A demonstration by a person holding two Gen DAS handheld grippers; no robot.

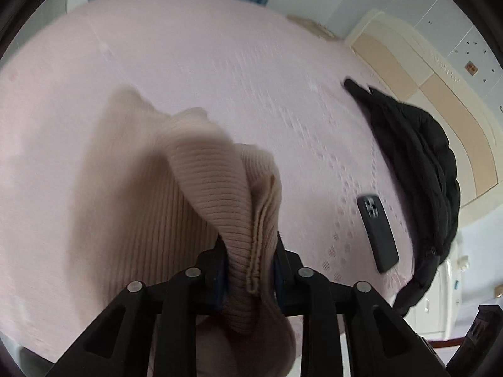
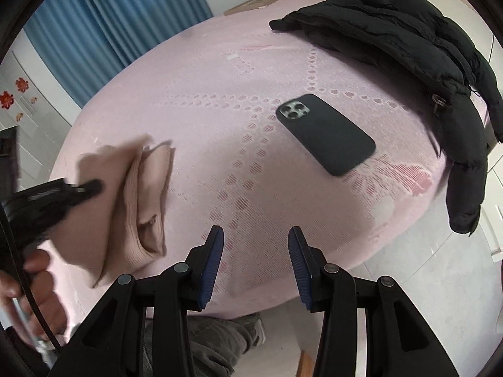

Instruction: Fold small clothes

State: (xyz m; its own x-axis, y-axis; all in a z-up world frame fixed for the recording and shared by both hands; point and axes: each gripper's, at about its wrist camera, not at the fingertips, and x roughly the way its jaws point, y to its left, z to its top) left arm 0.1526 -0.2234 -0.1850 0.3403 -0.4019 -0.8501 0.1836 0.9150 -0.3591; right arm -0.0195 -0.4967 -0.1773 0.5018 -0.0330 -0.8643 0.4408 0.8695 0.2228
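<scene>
Left wrist view: my left gripper [image 1: 250, 270] pinches the beige ribbed knit garment [image 1: 220, 194], bunched and lifted off the pink bedspread [image 1: 220, 62] for carrying. Right gripper [image 2: 256, 264]: spread, empty, clear of the phone [image 2: 325, 133].

premises are presenting as a home bedroom: a pink bedspread [image 2: 220, 100] is covering a bed, blue curtains [image 2: 94, 31] are hanging behind, a cream headboard [image 1: 418, 72] is standing alongside.

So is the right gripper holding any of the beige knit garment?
No, the right gripper stands open and empty over the pink bedspread, while the beige knit garment hangs from the left gripper.
</scene>
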